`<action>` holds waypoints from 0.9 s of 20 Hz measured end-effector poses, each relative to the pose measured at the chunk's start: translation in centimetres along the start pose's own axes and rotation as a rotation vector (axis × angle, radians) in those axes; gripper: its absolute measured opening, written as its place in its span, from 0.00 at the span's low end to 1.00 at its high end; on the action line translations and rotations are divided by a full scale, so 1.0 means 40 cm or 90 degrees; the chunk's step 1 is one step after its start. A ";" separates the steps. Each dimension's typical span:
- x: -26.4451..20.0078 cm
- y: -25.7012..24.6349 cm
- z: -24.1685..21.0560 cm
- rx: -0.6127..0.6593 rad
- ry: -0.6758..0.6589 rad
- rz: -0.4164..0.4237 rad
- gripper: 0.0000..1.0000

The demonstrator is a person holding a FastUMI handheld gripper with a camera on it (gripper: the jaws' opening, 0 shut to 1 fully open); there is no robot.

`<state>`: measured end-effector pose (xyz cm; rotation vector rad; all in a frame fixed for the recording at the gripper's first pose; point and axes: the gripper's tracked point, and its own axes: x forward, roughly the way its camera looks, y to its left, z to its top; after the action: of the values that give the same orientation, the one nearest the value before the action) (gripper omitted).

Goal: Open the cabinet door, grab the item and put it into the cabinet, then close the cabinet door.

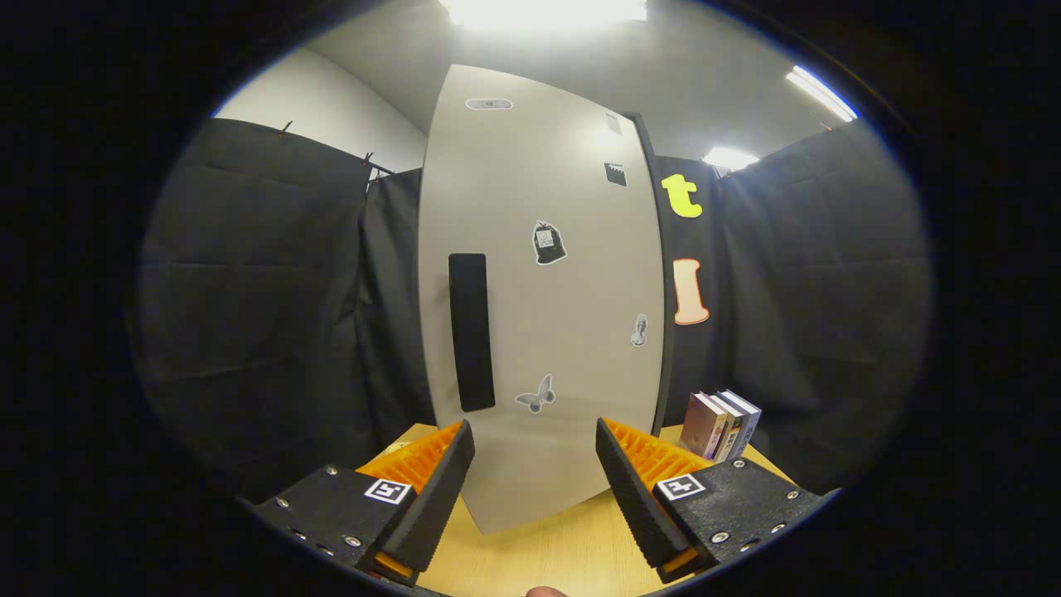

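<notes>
Cabinet door [539, 290] shut; gripper [535, 473] released, holding nothing; you should carry it up to the black handle [471, 332] and clamp squarely before pulling.

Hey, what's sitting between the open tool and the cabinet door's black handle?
Nothing: in the gripper view, the tool is open, and only bare door lies up to the handle.

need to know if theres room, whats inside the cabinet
Cannot tell: the cabinet door is shut and hides the inside. Its black handle and stickers show on the front. The open gripper holds nothing; boxes stand beside the cabinet.
</notes>
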<state>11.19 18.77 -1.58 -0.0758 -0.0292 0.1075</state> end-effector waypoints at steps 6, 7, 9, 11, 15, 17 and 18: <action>0.019 -0.004 0.002 0.018 -0.003 -0.023 0.92; 0.017 -0.003 0.003 0.026 -0.003 -0.026 0.92; 0.024 -0.012 -0.001 0.039 0.000 -0.032 0.92; 0.026 -0.017 -0.003 0.047 0.003 -0.037 0.92; 0.027 -0.020 -0.002 0.054 0.002 -0.035 0.92; 0.026 -0.016 0.000 0.054 0.001 -0.035 0.92; 0.027 -0.014 0.000 0.054 0.001 -0.034 0.92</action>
<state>12.33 18.35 -1.51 0.0089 -0.0252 0.0558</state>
